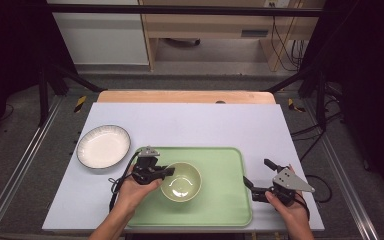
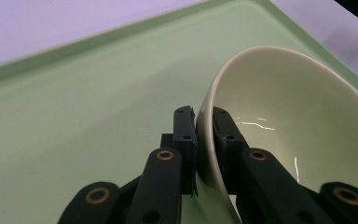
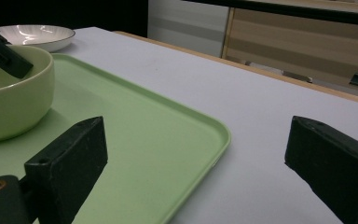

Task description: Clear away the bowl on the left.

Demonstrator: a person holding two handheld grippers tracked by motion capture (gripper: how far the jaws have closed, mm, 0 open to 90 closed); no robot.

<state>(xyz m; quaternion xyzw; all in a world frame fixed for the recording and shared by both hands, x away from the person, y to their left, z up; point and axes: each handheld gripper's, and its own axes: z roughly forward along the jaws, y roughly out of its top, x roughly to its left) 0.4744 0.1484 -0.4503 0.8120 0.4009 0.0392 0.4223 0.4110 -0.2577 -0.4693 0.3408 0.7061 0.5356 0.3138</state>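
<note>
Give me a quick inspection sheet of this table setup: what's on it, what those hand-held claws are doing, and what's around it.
Surface: pale table, wooden far edge.
Job's things: green bowl on green tray; white plate on the table left of the tray.
Clutter: nothing seen.
Grippers: left gripper shut on the bowl's rim, one jaw inside, one outside; right gripper open at the tray's right edge, holding nothing.
Cables: black cable trails from the left gripper.
Surroundings: black frame, wooden furniture, grey floor.

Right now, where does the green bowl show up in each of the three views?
High view: green bowl at lower centre, on the green tray.
Left gripper view: right half, rim between the jaws.
Right gripper view: far left.
Shared landmark: the green tray.
</note>
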